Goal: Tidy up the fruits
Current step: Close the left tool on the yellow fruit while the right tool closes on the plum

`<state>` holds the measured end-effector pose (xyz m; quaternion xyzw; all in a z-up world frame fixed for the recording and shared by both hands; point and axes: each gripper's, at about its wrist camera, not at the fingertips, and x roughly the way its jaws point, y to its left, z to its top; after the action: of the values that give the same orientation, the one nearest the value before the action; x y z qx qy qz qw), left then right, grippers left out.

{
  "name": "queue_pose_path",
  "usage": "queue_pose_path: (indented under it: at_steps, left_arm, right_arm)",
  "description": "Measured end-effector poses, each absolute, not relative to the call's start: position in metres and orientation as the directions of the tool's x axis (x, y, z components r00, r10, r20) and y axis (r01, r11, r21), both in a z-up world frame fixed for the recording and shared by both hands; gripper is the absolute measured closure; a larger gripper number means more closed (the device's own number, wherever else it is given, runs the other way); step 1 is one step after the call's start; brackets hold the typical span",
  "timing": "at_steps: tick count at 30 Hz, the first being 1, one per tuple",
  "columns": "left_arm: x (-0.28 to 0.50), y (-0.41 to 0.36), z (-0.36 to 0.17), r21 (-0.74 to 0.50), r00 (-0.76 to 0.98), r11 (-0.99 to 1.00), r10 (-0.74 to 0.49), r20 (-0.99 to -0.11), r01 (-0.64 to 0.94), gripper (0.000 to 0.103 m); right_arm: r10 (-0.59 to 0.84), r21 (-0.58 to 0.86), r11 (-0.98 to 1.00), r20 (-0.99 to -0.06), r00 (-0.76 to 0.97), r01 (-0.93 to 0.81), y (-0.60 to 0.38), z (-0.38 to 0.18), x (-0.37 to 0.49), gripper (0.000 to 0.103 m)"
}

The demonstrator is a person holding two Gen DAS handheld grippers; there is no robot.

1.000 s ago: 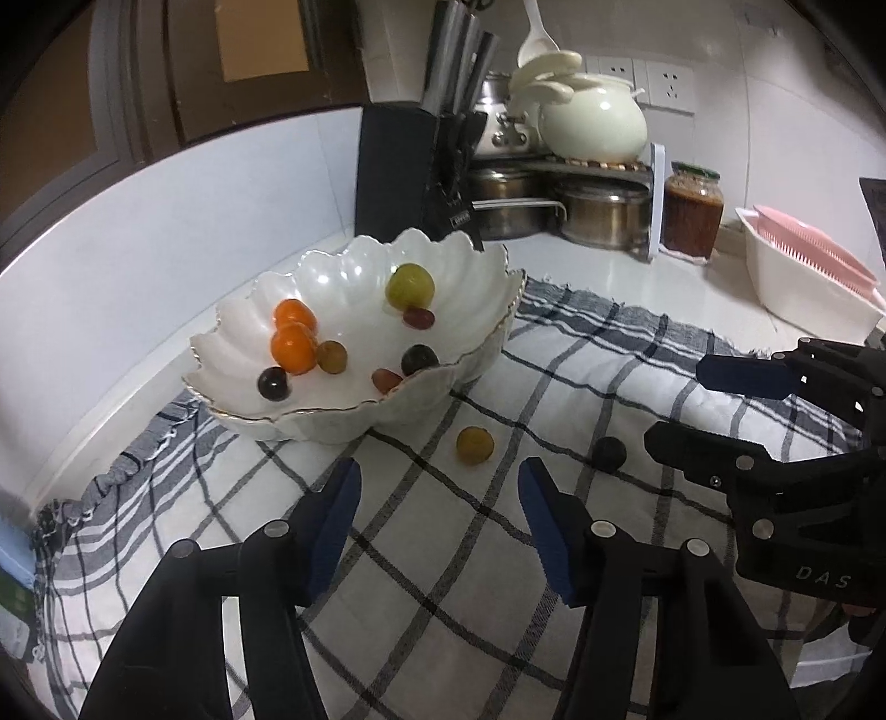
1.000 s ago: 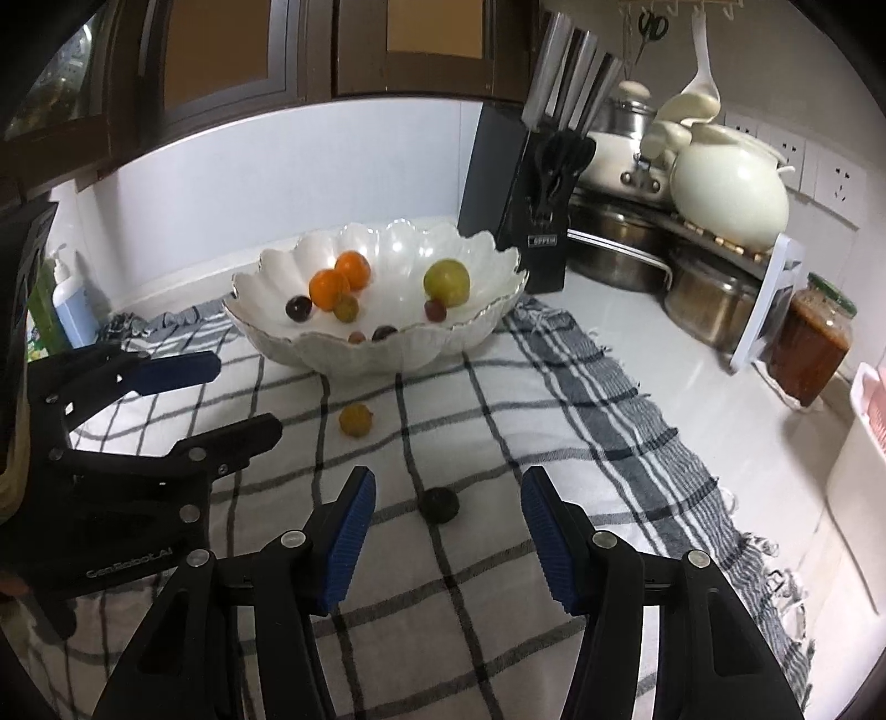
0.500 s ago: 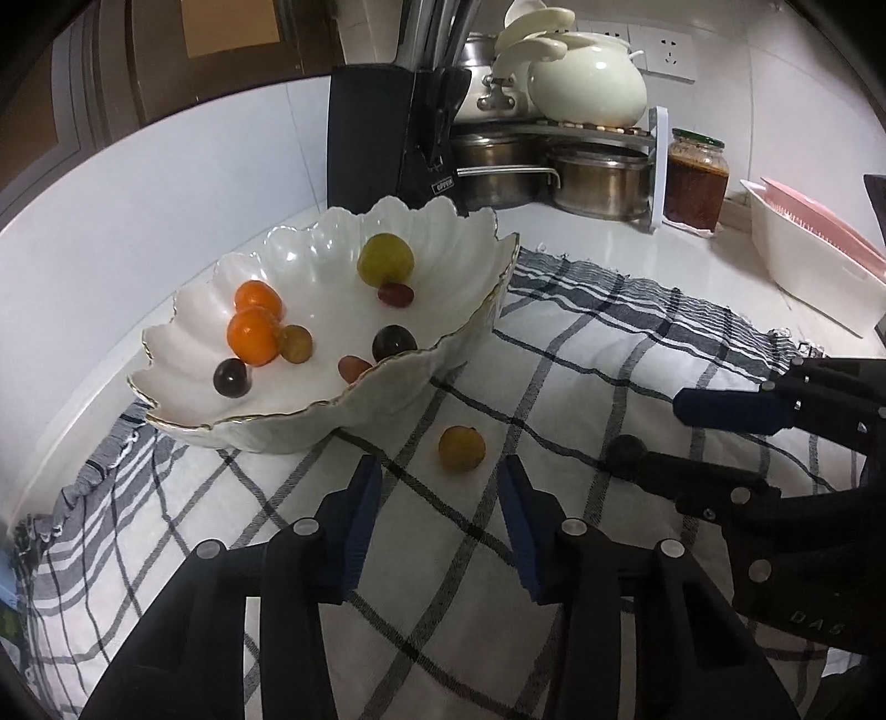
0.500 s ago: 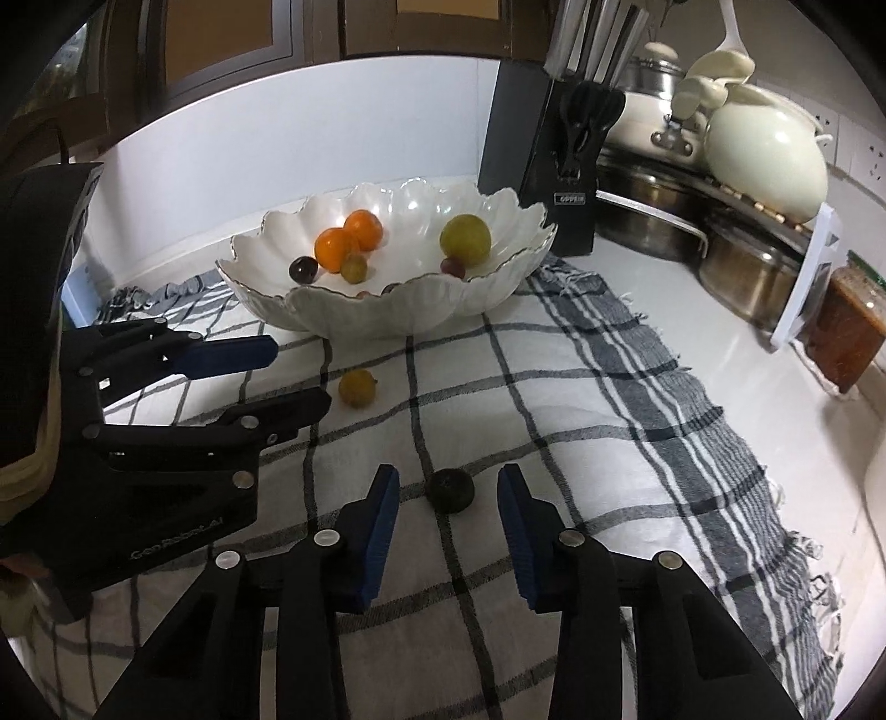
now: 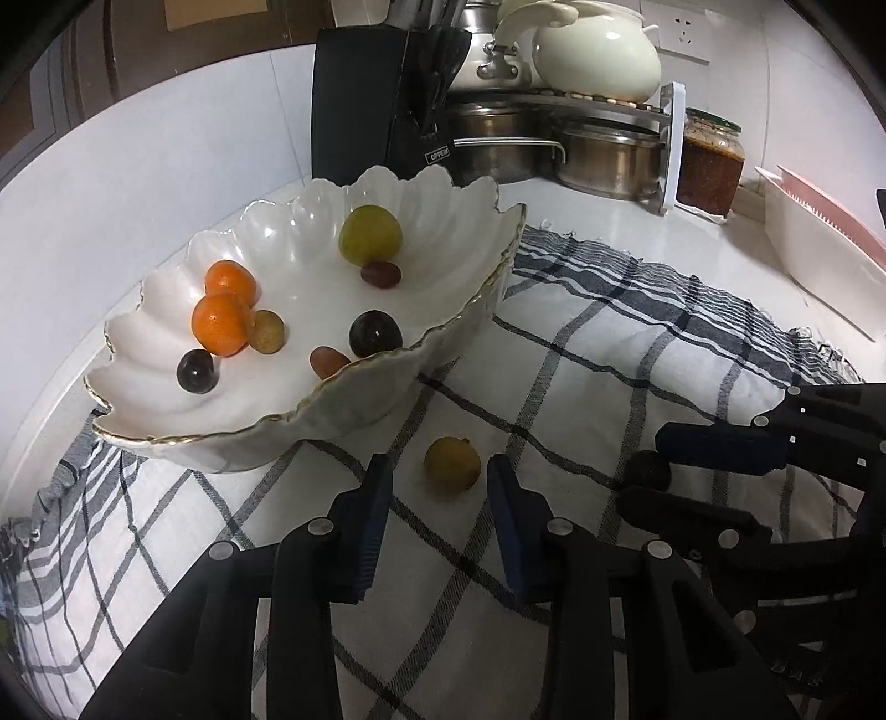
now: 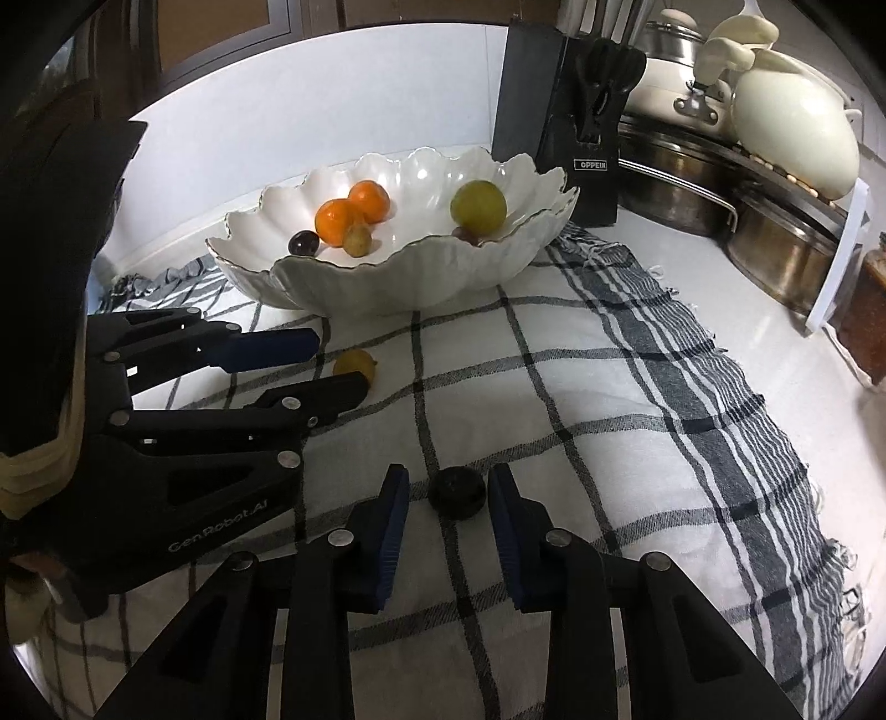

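**Two loose fruits on the cloth, one between each pair of my fingers**

Item 1. Scalloped white bowl (image 5: 310, 399), gold-edged, at 10 o'clock in my left wrist view, standing on the checked cloth (image 5: 581, 343). Contents, left to right: a dark grape (image 5: 197, 371), two oranges (image 5: 221, 324) touching each other, a small yellow-brown fruit (image 5: 267, 331) against the nearer orange, a reddish grape (image 5: 328, 361) by the near rim, a dark round fruit (image 5: 375, 333), a red grape (image 5: 381, 274) and a large green fruit (image 5: 370, 234) at the far side.

Item 2. My left gripper (image 5: 440, 482), jaws moderately apart and closed on nothing. The yellow fruit (image 5: 452, 464) lies on the cloth between the blue fingertips, at 12 o'clock from my wrist, with a gap on either side; just beside the bowl's near wall.

Item 3. My right gripper (image 6: 448, 501), jaws likewise apart, gripping nothing. The dark fruit (image 6: 457, 492) sits on the cloth between the tips, close to both pads; I cannot tell whether either touches it. From here the bowl lies at 11 o'clock.

Item 4. Background, 12 to 2 o'clock: black knife block (image 5: 382, 105), steel pots (image 5: 609, 158), cream ceramic pot (image 5: 598, 52), jar of red sauce (image 5: 710, 163), pink-and-white rack (image 5: 814, 243).
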<state>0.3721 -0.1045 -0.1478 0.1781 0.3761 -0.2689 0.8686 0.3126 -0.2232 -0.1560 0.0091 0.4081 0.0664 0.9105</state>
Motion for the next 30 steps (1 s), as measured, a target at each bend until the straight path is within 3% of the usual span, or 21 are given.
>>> queue_pose_path:
  at_steps: [13,30]
  left_arm:
    - [0.381,-0.11,-0.154,0.089,0.55,0.796,-0.328,-0.768,0.599,0.079]
    - [0.353,-0.087,-0.13,0.058,0.591,0.852,-0.311,-0.745,0.521,0.08]
  right_arm:
    - [0.11,0.034,0.991,-0.749,0.653,-0.127,-0.223,-0.161,0.319,0.08]
    - [0.129,0.043,0.989,-0.704,0.698,-0.139,-0.222,-0.139,0.308,0.08]
